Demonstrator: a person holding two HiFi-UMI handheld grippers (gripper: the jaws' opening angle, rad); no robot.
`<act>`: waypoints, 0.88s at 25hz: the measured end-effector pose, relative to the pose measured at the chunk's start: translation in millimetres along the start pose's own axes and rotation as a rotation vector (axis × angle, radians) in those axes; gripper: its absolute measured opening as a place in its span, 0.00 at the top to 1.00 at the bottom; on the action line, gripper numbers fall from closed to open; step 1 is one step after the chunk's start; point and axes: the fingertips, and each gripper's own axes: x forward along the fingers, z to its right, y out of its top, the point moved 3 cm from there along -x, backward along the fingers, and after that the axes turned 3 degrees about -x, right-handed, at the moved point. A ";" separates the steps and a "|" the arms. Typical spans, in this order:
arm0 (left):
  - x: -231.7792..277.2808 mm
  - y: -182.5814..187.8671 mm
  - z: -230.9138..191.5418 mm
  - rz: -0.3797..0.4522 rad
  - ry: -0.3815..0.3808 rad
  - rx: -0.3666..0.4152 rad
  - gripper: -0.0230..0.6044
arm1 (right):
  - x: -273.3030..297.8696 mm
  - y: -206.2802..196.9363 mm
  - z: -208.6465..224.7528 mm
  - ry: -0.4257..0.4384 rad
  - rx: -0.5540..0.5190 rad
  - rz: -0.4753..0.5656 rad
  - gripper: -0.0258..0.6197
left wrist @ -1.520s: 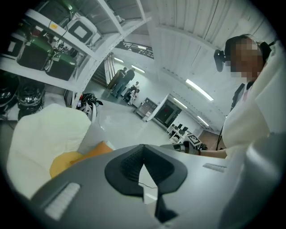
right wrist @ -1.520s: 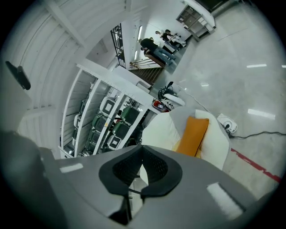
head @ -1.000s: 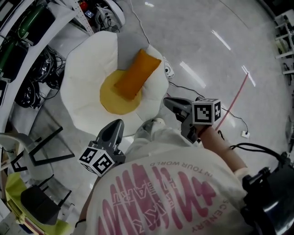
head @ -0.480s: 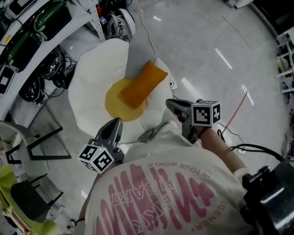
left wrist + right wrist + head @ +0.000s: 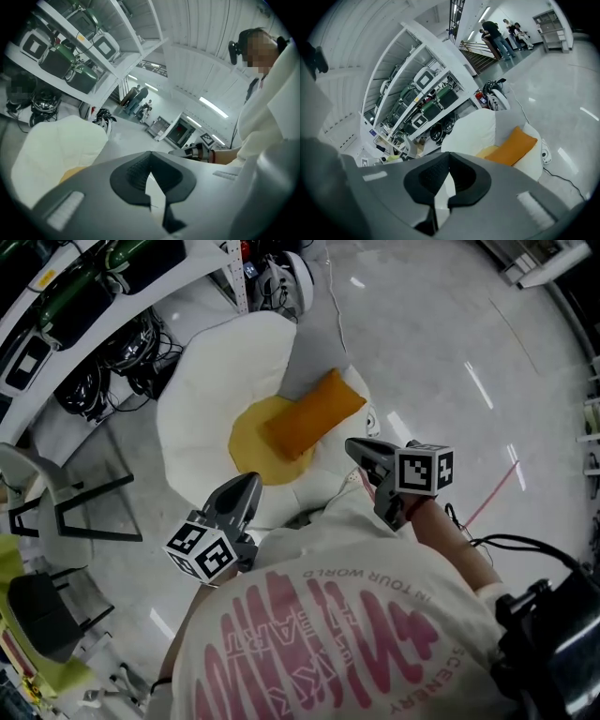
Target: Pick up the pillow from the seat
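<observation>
Orange pillow (image 5: 314,416) lies on the seat (image 5: 202,418), a white fried-egg-shaped cushion chair w/ a yellow centre. Pillow's lower end sits on the yellow patch, its upper end toward the white rim at right. L claw (image 5: 249,486) is fully closed w/ nothing in it, held by the seat's near edge. R claw (image 5: 356,447) is also closed & empty, just right of the seat, near the pillow but apart from it. Shelving rack (image 5: 84,277) w/ gear stands behind the seat, glossy floor (image 5: 450,324) all round.

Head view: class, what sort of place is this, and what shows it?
Probably a lab or workshop hall: shelving loaded with equipment, tangled cables, a polished floor.
</observation>
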 end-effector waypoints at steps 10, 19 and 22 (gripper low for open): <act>51.2 28.5 10.6 0.185 -0.003 -0.123 0.94 | -12.4 56.6 41.9 0.034 -0.030 -0.083 0.95; 118.7 -17.2 41.9 0.041 0.133 -0.273 0.75 | -54.4 73.4 120.9 0.043 0.130 -0.199 0.95; 129.9 -57.0 34.3 0.029 0.248 -0.369 0.88 | -47.7 64.1 163.8 0.088 0.206 -0.215 0.95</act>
